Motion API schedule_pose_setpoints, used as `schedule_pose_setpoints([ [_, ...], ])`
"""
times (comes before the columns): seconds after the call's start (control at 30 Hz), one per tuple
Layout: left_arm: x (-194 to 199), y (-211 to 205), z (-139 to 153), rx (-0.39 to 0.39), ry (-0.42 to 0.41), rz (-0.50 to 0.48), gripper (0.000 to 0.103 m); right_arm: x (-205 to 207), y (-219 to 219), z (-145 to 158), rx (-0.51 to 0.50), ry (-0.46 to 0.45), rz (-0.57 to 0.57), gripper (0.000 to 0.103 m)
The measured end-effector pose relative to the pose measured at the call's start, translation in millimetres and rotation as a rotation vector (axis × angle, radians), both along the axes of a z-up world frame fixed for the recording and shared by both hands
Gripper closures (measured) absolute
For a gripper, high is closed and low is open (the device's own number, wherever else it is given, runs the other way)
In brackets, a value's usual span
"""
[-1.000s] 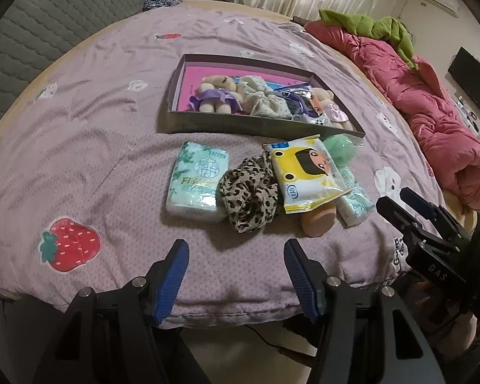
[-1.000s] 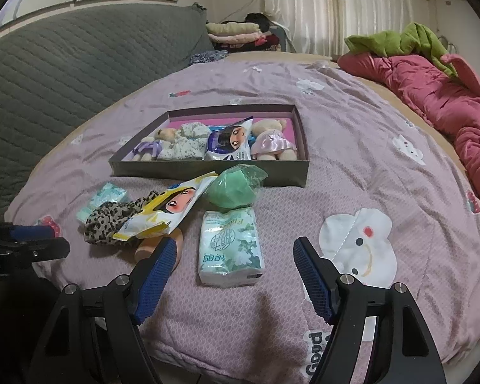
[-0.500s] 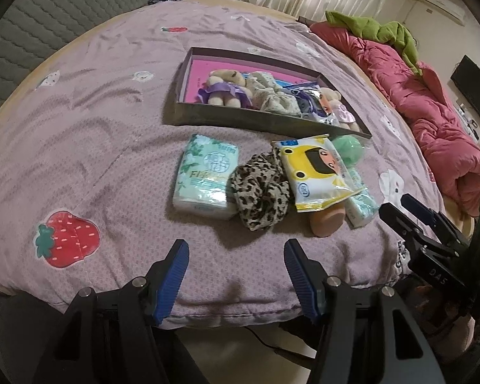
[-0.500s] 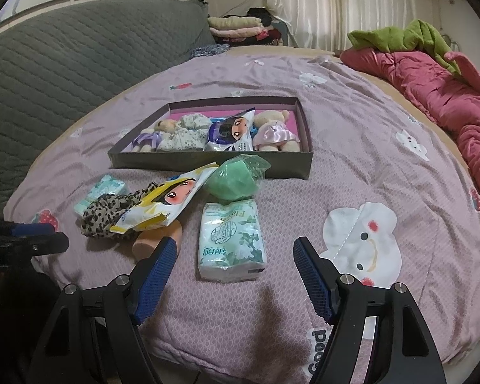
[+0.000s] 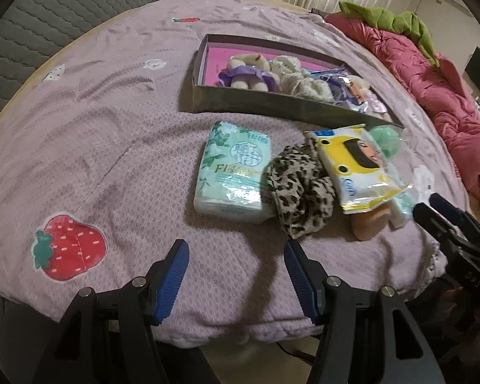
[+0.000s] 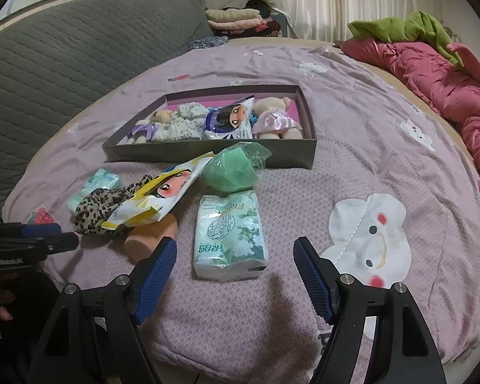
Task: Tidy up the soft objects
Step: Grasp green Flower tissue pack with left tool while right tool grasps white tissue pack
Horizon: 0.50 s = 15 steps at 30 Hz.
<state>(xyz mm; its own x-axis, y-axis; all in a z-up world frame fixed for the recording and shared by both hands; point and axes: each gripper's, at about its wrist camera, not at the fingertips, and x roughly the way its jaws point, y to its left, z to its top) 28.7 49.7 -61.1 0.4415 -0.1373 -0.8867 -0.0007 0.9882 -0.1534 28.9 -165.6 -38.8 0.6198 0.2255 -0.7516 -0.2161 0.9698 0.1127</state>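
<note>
A shallow grey box (image 5: 204,60) (image 6: 307,118) with a pink floor holds two plush bears, floral cloth and a cartoon tissue pack. In front lie a green tissue pack (image 5: 233,169), a leopard scrunchie (image 5: 299,188) (image 6: 102,208), a yellow cartoon pack (image 5: 352,166) (image 6: 163,198), a green bagged ball (image 6: 235,169), a peach object (image 6: 150,240) and a second green tissue pack (image 6: 228,233). My left gripper (image 5: 236,272) is open, just short of the first tissue pack. My right gripper (image 6: 235,272) is open, straddling the near end of the second pack.
The items lie on a purple bedspread (image 5: 96,134) with strawberry and cloud patches. A pink quilt (image 6: 432,73) with a green cloth lies at the right. A grey quilted headboard (image 6: 64,60) is at the left, folded clothes (image 6: 233,19) behind.
Both grippers have moved forward toward the items, so the tissue packs look larger and closer. Both stay open and nothing has been grasped.
</note>
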Motion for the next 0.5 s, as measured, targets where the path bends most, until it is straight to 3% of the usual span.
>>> schedule_pose_setpoints([
  [0.2,13.8,-1.9,-9.5,0.047,-0.017,-0.001,0.042,4.7,-2.6,-6.0,0.008,0.019,-0.012,0.026],
  [0.5,33.5,1.6,-7.1,0.024,-0.058,0.023,0.042,13.9,-1.3,-16.3,0.011,0.040,-0.012,0.026],
])
